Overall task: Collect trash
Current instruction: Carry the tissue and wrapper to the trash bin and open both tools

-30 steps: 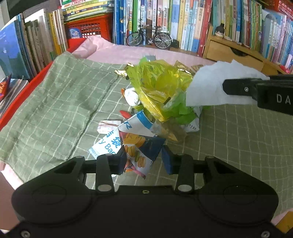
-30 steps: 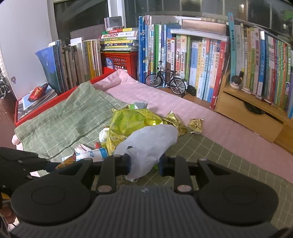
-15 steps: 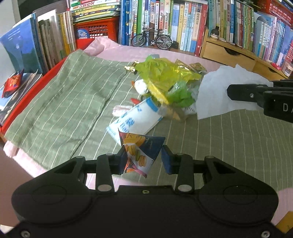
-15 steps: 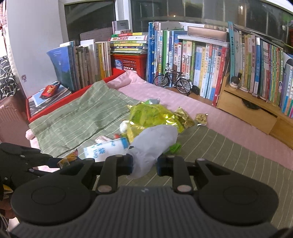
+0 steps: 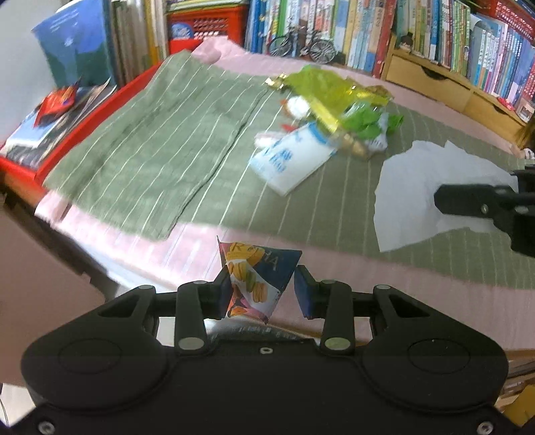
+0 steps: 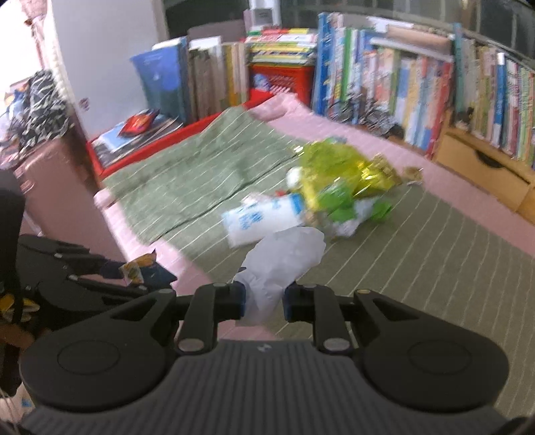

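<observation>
Left tool (image 5: 262, 287): jaws partly closed, clamped on a dark snack wrapper (image 5: 257, 277) printed with yellow macarons. The wrapper stands up between the pads, clear of the bed, above the pink sheet (image 5: 187, 247) at the bed's near edge.

Right tool (image 6: 262, 299): jaws drawn in tight on a crumpled white tissue (image 6: 284, 257). The figure for this tool fell to its lowest over the last second, so the jaws have just been closing, with the tissue between them. In the left wrist view the tissue hangs from the right tool's finger as a wide, flat sheet above the green striped blanket (image 5: 150, 140), towards the bed's right side.

Remaining trash lies in one cluster on the blanket, around mid-bed and nearer the far edge:
- white and blue packet (image 5: 291, 159), lying flat, nearest the tools
- yellow-green foil bag (image 5: 321, 90), crumpled, behind the packet
- bright green wrapper scraps (image 5: 367, 122), touching the foil bag's right side
- small white item (image 5: 297, 105) at the foil bag's left; too blurred to identify

Surroundings: rows of books (image 6: 401, 80) along the bed's far edge, a red basket (image 5: 204, 26), a model bicycle (image 5: 301, 45), wooden drawers (image 5: 431, 83) at the far right corner. Both views are motion-blurred.
</observation>
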{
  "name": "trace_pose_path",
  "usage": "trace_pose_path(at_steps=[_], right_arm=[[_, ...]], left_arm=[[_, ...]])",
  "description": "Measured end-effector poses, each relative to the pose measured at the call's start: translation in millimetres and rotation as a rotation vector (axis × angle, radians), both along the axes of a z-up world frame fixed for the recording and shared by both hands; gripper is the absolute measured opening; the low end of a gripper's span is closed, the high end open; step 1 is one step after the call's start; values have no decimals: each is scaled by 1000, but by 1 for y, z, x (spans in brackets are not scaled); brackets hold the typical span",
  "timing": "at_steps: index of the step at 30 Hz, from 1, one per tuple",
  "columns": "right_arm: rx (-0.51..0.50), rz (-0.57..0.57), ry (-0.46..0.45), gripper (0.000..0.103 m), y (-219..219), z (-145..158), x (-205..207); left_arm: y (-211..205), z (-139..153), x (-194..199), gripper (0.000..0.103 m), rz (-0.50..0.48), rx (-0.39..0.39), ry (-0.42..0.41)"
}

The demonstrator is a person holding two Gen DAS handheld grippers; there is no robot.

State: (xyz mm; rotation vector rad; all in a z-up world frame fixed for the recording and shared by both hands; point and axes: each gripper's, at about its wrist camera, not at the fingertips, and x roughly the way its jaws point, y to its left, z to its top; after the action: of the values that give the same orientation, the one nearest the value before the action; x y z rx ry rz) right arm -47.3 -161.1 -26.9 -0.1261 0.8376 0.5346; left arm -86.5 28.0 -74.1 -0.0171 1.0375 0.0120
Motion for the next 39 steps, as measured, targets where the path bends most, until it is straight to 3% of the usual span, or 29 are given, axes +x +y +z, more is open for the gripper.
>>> trace_pose_path(at_steps=[12,21,28,33,39], right_arm=[[-63,193,107,24,50,-26,-56],[-162,332,179,24,84,-74,-91],[-191,347,207,25,100,-110,-106],[-205,326,218,39,105,-122,-109],[-218,306,220,42,110,-129,-109]], left_arm=[[46,-33,-59,37,48,-49,97],[65,-78,-97,37,15,-95,183],[68,-104,-104,37,-40,-99,218],[71,-111,-100,41,-59,-108,222],[71,-117,-90,42,-83,-116,225]])
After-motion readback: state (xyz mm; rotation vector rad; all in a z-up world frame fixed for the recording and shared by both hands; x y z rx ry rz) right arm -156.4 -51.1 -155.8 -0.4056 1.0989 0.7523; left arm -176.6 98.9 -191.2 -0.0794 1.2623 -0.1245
